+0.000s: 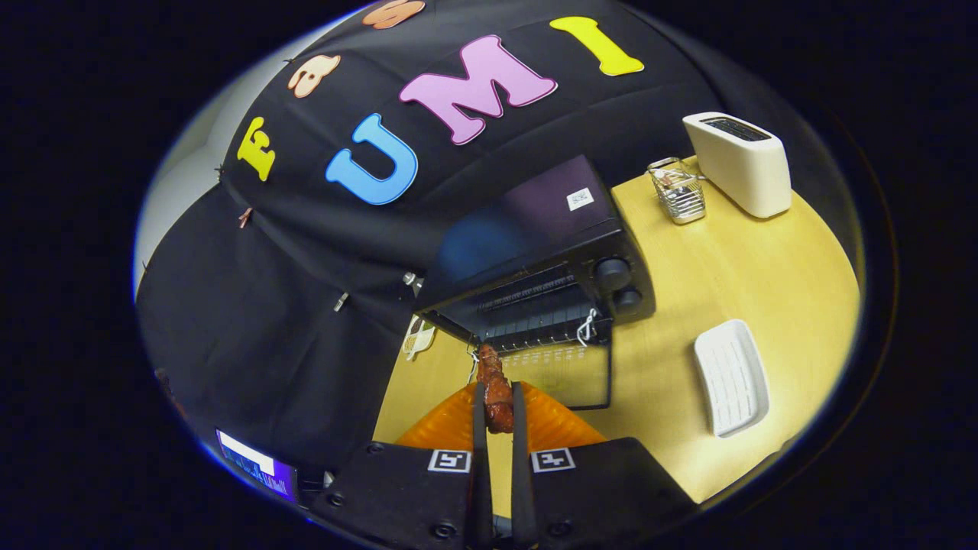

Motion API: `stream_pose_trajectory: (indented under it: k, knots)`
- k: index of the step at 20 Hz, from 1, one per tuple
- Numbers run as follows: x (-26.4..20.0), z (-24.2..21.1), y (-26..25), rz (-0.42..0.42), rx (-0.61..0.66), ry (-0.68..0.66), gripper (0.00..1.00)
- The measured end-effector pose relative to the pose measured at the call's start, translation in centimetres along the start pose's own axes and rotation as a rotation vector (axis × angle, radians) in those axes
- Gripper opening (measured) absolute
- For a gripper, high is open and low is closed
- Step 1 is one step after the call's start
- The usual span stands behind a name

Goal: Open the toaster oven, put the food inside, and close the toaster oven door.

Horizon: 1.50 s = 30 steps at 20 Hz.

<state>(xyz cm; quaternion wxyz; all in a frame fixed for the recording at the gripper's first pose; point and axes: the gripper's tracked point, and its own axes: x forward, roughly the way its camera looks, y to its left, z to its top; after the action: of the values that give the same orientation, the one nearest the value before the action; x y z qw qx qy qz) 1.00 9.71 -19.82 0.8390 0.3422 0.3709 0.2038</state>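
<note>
The gripper (pixel 497 409) sat at the bottom centre of the frame, its two fingers (pixel 478 428) drawn close together and clenched on a reddish-brown, glazed piece of cooked meat (pixel 495 389), which stood up between them and poked out past their tips. Both fingers pressed against the sides of the food. Under the fingers lay a ribbed, translucent orange plastic tray (pixel 550 424), resting on the pale yellow wooden table (pixel 733 267).

Just beyond the tip of the food, in the middle of the frame, stood the black toaster oven (pixel 535 252) with its glass door (pixel 565 374) swung down flat toward the gripper. The wire rack (pixel 535 317) inside the cavity was visible, and two round black knobs (pixel 613 273) sat on the oven's right side. A small white sticker showed on the oven's top.

To the right of the oven door, in the lower right of the frame, lay a white ribbed rectangular dish (pixel 731 376), well apart from the gripper. At the upper right stood a cream-coloured slot toaster (pixel 741 164), with a small wire metal basket (pixel 677 189) just beside it on its left.
</note>
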Motion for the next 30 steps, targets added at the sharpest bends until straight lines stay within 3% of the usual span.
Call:
stream_pose_trajectory:
  k: [9, 12, 23, 24, 28, 30]
  knots:
    - [12.5, 1.3, -0.6, -0.139, 0.013, -0.124, 0.14]
    - [15.1, 1.2, -0.7, -0.141, 0.029, -0.137, 0.14]
    - [18.3, 4.3, -3.4, -0.253, 0.088, -0.248, 0.23]
    - [18.2, 4.4, -3.9, -0.276, 0.070, -0.249, 0.27]
    - [17.7, 4.1, -5.6, -0.346, 0.030, -0.231, 0.69]
    - [17.2, 4.1, -6.4, -0.377, 0.018, -0.219, 0.95]
